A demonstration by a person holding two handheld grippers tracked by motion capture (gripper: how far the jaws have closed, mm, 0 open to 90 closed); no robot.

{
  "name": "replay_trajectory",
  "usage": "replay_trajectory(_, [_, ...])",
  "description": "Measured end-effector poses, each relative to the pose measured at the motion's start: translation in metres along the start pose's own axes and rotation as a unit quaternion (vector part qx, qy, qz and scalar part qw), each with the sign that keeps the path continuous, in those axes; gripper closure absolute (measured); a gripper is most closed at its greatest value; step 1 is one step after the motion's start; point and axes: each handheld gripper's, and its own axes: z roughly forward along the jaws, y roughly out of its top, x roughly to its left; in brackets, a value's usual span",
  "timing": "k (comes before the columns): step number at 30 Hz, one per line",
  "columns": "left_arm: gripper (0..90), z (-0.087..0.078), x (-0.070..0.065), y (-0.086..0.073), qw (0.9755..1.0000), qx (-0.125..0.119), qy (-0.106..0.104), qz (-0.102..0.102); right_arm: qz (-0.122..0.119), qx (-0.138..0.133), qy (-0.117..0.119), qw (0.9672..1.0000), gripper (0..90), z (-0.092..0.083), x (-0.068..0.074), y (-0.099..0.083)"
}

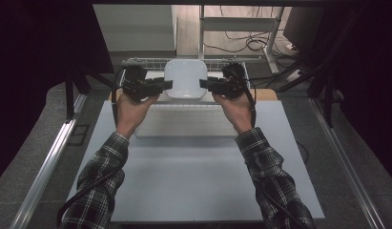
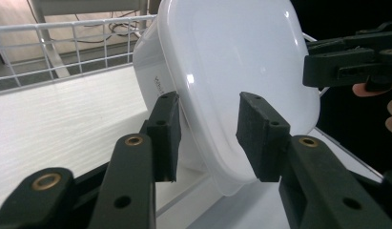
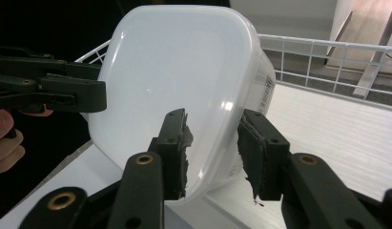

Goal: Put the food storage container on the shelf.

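- My left gripper point(image 2: 208, 136) has its jaws apart, straddling the lid rim of the white plastic container point(image 2: 232, 71); I can't see the pads pressing on it.
- My right gripper point(image 3: 212, 150) is likewise parted, one jaw over the lid, the other beside the container's wall, with no firm clamp that I can make out.
- From the high view, the container point(image 1: 185, 78) sits at the table's far edge, between left gripper point(image 1: 166, 85) and right gripper point(image 1: 203, 84).
- A white wire basket point(image 2: 65, 40) runs just behind it.
- A pale raised board point(image 1: 186, 121) lies near me, on the grey table point(image 1: 193, 176).
- Cables point(image 1: 246, 40) litter the floor beyond.
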Motion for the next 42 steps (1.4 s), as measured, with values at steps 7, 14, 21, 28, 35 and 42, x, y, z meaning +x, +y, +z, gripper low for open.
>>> replay_trajectory(7, [53.2,0.004,0.002,0.002,1.0,0.003,0.002,-0.005,-0.006,0.007,-0.011,0.9999,53.8,0.006,-0.002,0.001])
replay_trajectory(14, [43.9,0.008,0.007,0.007,0.9996,0.005,0.025,-0.01,-0.002,0.006,-0.015,0.9999,50.8,0.011,-0.005,0.004])
replay_trajectory(21, [43.3,0.014,0.012,0.013,0.9993,0.007,0.036,-0.007,-0.007,0.005,-0.03,0.9995,50.1,0.016,-0.005,0.01])
replay_trajectory(28, [41.3,0.019,0.01,0.02,0.9977,0.012,0.065,0.009,-0.001,0.004,-0.039,0.9992,48.9,0.02,-0.008,0.013])
replay_trajectory(35, [35.5,0.016,0.007,0.022,0.9982,0.004,0.057,0.016,-0.011,0.005,-0.051,0.9986,42.7,0.018,-0.007,0.015])
replay_trajectory(42, [18.4,0.013,-0.003,0.02,0.9986,0.02,0.031,0.038,-0.008,0.013,-0.014,0.9998,26.2,0.014,-0.003,0.018])
